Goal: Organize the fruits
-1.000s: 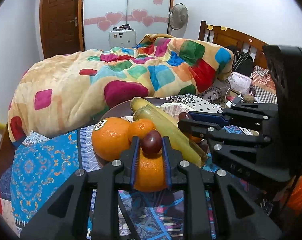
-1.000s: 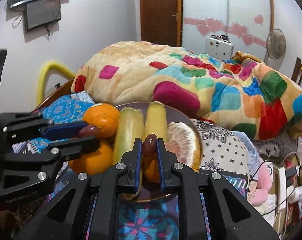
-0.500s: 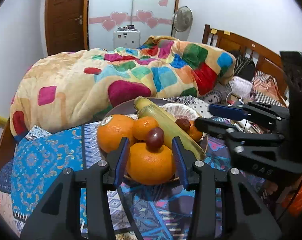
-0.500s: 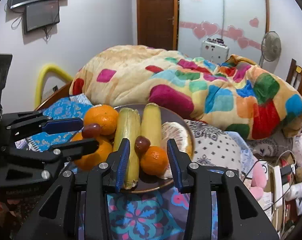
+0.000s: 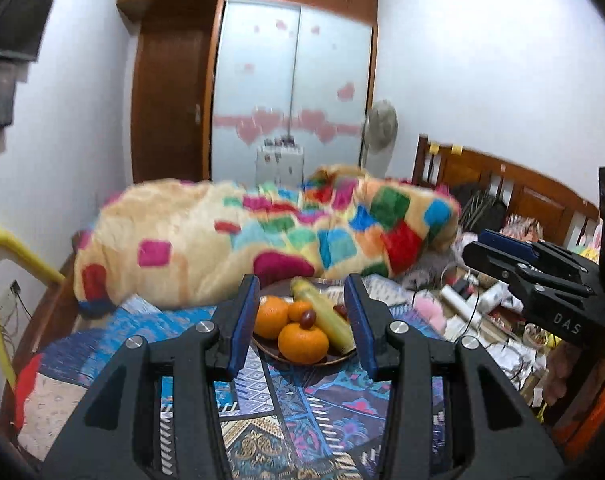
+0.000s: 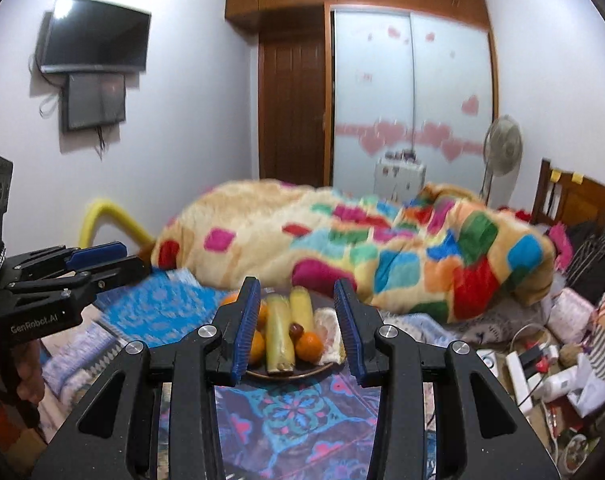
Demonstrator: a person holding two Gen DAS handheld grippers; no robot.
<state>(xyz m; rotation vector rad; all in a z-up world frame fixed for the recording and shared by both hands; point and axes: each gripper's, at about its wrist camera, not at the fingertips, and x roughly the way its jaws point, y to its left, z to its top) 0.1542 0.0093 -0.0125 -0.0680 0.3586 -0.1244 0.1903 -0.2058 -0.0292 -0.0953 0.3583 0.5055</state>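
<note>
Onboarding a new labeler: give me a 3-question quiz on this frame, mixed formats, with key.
1. True or false: the left gripper is shut on a grape.
2. Multiple choice: where does the dark grape seen in the left wrist view sit? A) between the gripper fingers B) on top of the oranges on the plate C) on the quilt beside the plate
3. Fill in: in the right wrist view, the two long yellow-green fruits lie side by side on the ____.

Key: 1 false, both the left gripper and the right gripper are open and hold nothing; 2 B; 3 plate.
</note>
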